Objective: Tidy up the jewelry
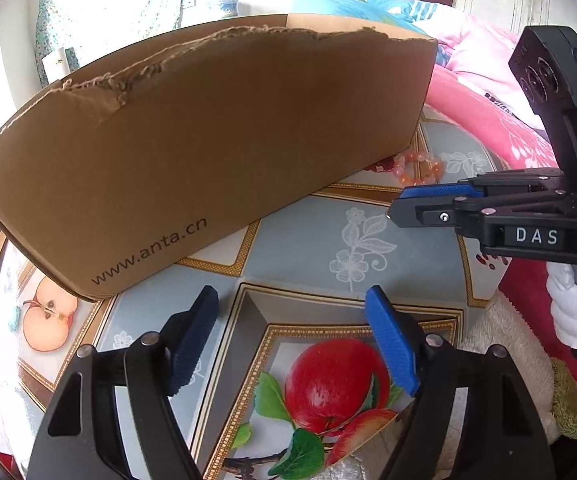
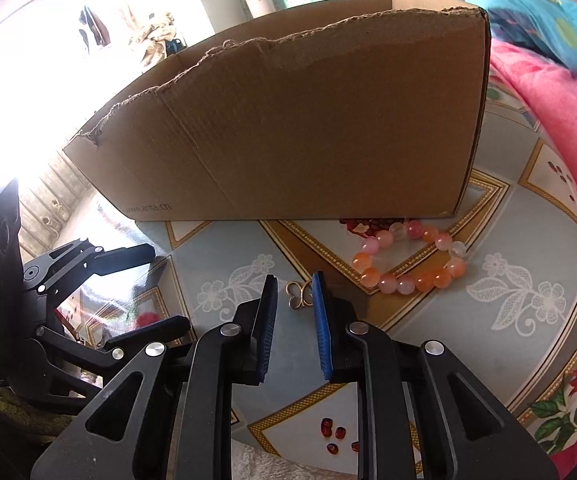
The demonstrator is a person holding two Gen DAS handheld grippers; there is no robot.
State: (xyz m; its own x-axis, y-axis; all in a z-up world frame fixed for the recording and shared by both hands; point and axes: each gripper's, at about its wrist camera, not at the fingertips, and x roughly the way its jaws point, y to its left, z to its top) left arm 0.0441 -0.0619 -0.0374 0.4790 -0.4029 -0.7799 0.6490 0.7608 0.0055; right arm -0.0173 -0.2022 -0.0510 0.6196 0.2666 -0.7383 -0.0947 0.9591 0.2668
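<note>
The right gripper (image 2: 294, 294), jaws narrowly parted, brackets a thin gold ring (image 2: 299, 296) lying flat on the surface (image 2: 408, 320); closing may skid it away. The left gripper (image 1: 290, 300) gapes empty.

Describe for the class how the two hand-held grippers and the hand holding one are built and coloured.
Both the left gripper and right gripper are matte black plastic linkages with silver pivot pins and triangular cut-outs. Their ribbed blue finger pads face each other. From the left wrist view, the right gripper carries a white "DAS" label, a lit green indicator and round lenses on its upright housing. A white-gloved hand grips its handle.
</note>
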